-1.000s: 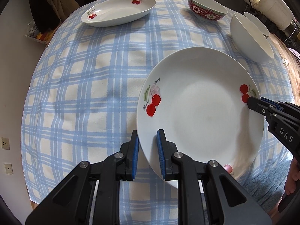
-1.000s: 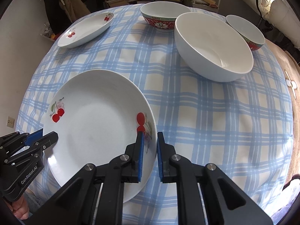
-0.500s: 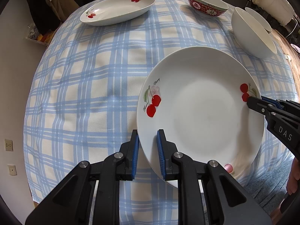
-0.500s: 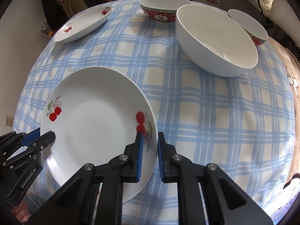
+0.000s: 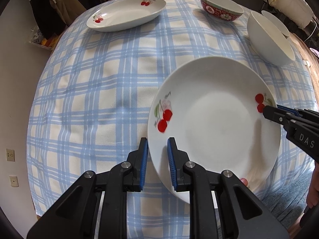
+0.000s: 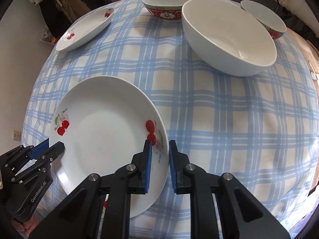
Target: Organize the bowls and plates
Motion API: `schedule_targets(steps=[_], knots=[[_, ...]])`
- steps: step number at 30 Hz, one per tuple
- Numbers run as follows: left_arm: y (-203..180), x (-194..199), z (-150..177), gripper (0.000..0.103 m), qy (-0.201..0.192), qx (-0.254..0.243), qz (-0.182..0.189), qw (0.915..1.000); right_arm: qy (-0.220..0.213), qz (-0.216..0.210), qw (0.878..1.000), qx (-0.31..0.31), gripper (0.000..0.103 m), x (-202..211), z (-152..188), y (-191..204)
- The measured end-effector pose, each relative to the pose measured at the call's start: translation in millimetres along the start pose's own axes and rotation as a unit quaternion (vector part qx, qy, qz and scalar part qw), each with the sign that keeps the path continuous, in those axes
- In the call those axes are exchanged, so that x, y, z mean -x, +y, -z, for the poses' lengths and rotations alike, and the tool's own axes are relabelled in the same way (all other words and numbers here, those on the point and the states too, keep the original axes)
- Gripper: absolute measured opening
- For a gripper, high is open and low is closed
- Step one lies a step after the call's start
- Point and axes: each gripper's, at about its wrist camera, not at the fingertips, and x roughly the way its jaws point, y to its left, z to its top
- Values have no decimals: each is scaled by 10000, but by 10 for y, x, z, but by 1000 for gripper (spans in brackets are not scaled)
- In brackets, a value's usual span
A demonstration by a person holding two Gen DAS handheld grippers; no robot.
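A round white plate with red cherries (image 5: pixel 215 127) (image 6: pixel 103 139) is held above the near part of the table. My left gripper (image 5: pixel 157 151) is shut on its left rim. My right gripper (image 6: pixel 159 153) is shut on its right rim. Each gripper also shows in the other's view: the right one (image 5: pixel 265 110) and the left one (image 6: pixel 57 146). An oval cherry plate (image 5: pixel 127 14) (image 6: pixel 85 29) lies at the far left. A large white bowl (image 6: pixel 229 35) (image 5: pixel 269 41) stands at the right, with a red patterned bowl (image 6: pixel 165 6) (image 5: pixel 221 8) behind it.
A second red-rimmed small bowl (image 6: pixel 263 18) stands at the far right behind the white bowl. The blue checked tablecloth (image 5: pixel 99 91) covers the round table. Shelves with books and clutter stand beyond the far edge. A wall with sockets is to the left.
Both grippers have carried the plate slightly up and away from the table's near edge; the plate looks a little blurred in the left wrist view. Both grips are unchanged.
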Motion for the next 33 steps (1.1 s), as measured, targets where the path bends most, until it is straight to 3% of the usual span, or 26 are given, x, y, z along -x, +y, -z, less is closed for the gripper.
schedule_targets(steps=[9, 15, 18, 19, 24, 26, 29, 33], knots=[[168, 143, -27, 21, -153, 250, -90, 9995, -303, -42, 9995, 20, 20, 171, -26, -13], [227, 139, -94, 27, -106, 353, -157, 9992, -621, -179, 9978, 109, 23, 333, -68, 30], [257, 187, -125, 36, -196, 369, -216, 9989, -748, -178, 9969, 137, 42, 382, -88, 57], [258, 198, -139, 44, -224, 367, -237, 9988, -812, -177, 9964, 136, 48, 405, -97, 64], [339, 272, -228, 64, -397, 406, -339, 9978, -991, -202, 9947, 186, 62, 471, -178, 109], [368, 283, -263, 84, -376, 462, -370, 9975, -1059, -219, 9939, 206, 69, 495, -216, 128], [400, 324, -319, 86, -451, 404, -474, 9970, -1156, -263, 9927, 227, 84, 534, -301, 165], [489, 411, -413, 88, -520, 401, -521, 9965, -1286, -279, 9910, 244, 92, 588, -447, 213]])
